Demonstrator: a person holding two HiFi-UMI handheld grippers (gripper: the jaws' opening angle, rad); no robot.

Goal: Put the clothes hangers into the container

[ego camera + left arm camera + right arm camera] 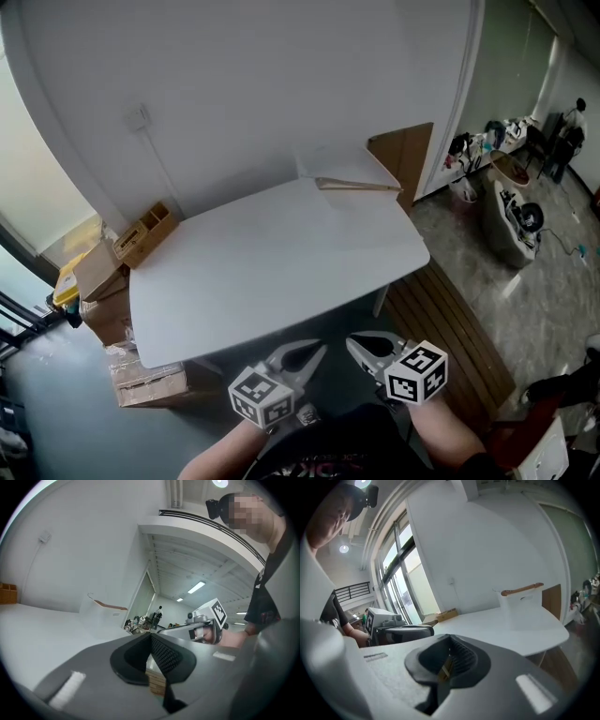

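A white container (339, 167) stands at the far right corner of the white table (272, 272), and a wooden clothes hanger (360, 186) lies across its top. The right gripper view shows the same hanger (522, 589) on the container (520, 605), and the left gripper view shows the hanger (110, 605) far off. Both grippers are low, near my body and short of the table's near edge. My left gripper (302, 358) has its jaws together with nothing between them. My right gripper (362, 345) is likewise shut and empty. Each gripper shows in the other's view.
A small wooden organiser (145, 234) sits at the table's far left corner. Cardboard boxes (105, 281) are stacked on the floor to the left. A brown board (409, 155) leans by the wall, and a slatted wooden panel (452, 330) lies on the floor at right.
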